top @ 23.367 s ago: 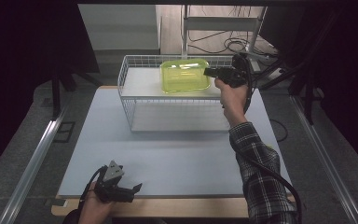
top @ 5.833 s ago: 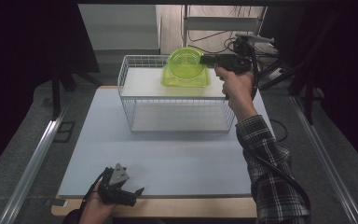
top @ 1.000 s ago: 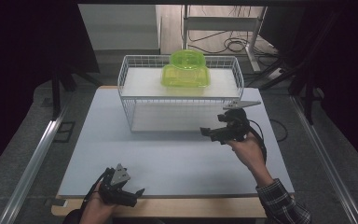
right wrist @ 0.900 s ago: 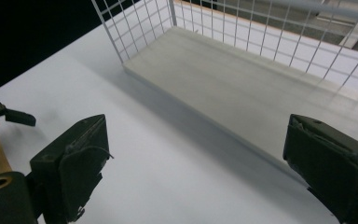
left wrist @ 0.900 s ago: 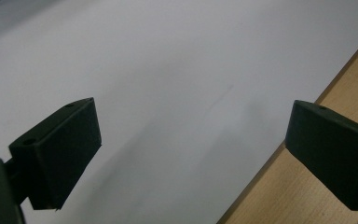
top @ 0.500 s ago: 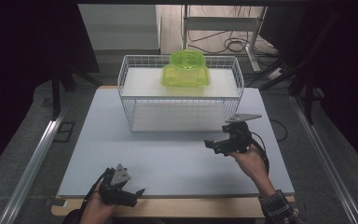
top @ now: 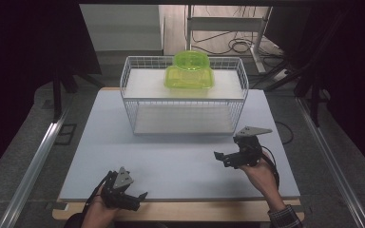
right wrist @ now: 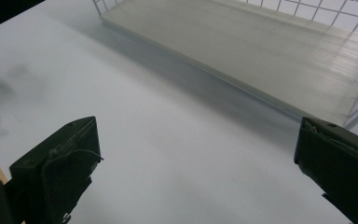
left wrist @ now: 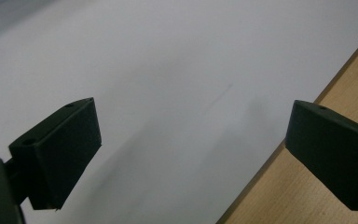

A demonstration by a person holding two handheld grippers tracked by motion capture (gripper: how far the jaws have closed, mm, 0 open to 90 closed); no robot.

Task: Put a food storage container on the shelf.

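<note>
A white wire rack [top: 123,90] stands at the far middle of the table. On its top shelf lies a yellow-green square container [top: 188,80] with a round yellow-green bowl [top: 190,59] resting on it. My right gripper [top: 221,159] hovers low over the white mat in front of the rack's right end, pointing left. Its jaws have just been opening and stand wide apart [right wrist: 196,154] with nothing between them. My left gripper [top: 138,200] rests at the near edge, open and empty [left wrist: 191,135].
The rack's lower shelf [right wrist: 261,51] is bare. The white mat [top: 171,156] covers most of the wooden table [top: 180,211]. The wooden edge strip [left wrist: 307,186] lies under my left gripper's right jaw. Metal rails [top: 33,161] run along both sides.
My right gripper has come down and toward the near edge of the table, away from the rack. The left gripper has stayed put.
</note>
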